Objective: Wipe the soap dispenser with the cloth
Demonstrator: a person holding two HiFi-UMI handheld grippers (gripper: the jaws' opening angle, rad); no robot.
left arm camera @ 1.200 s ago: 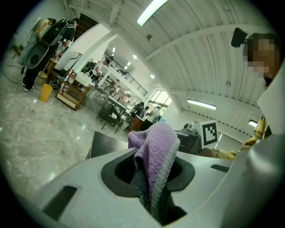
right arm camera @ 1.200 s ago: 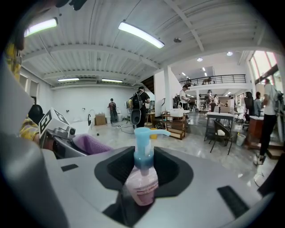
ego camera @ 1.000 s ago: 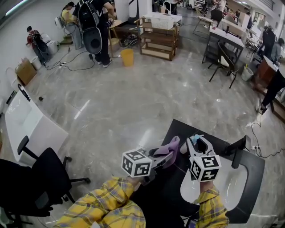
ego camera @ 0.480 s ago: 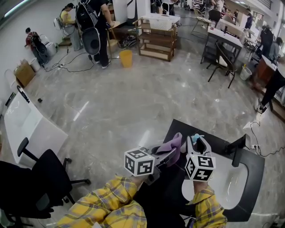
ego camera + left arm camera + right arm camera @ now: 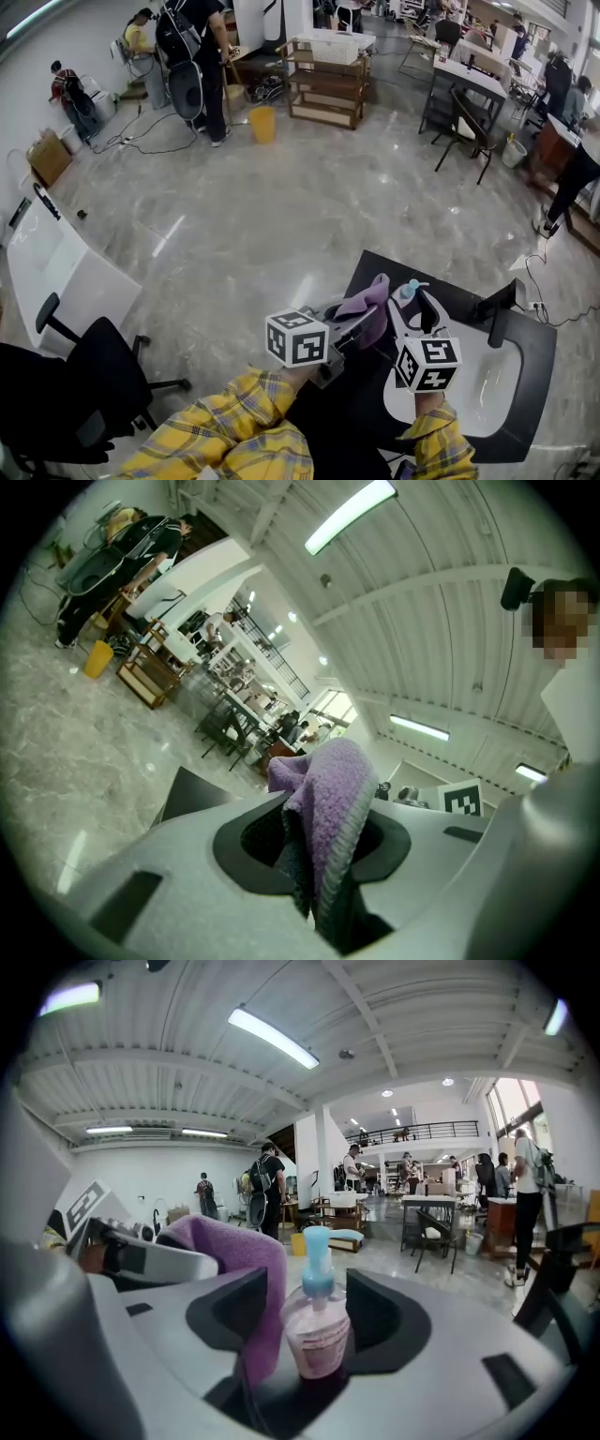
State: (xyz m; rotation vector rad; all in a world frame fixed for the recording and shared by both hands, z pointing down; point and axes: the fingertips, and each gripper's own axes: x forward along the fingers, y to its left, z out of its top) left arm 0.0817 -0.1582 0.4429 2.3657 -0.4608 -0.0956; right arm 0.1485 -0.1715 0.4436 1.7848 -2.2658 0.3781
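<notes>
The soap dispenser (image 5: 317,1335), a small clear bottle of pink soap with a blue pump (image 5: 409,292), stands between the jaws of my right gripper (image 5: 314,1321). Those jaws have just been opening, and a gap shows on the bottle's right side. My right gripper (image 5: 412,314) is open. The purple cloth (image 5: 328,808) is pinched in my left gripper (image 5: 319,864), which is shut on it. In the right gripper view the cloth (image 5: 239,1251) hangs against the dispenser's left side. From the head view, the cloth (image 5: 370,302) sits just left of the bottle, held by my left gripper (image 5: 361,323).
A black counter (image 5: 530,361) holds a white sink basin (image 5: 487,398) with a black faucet (image 5: 497,314) to the right of the grippers. A black office chair (image 5: 84,375) stands at the lower left. People, tables and shelves fill the far room.
The right gripper's jaws have spread wider around the dispenser. The left gripper with the cloth has risen slightly and stays beside the bottle.
</notes>
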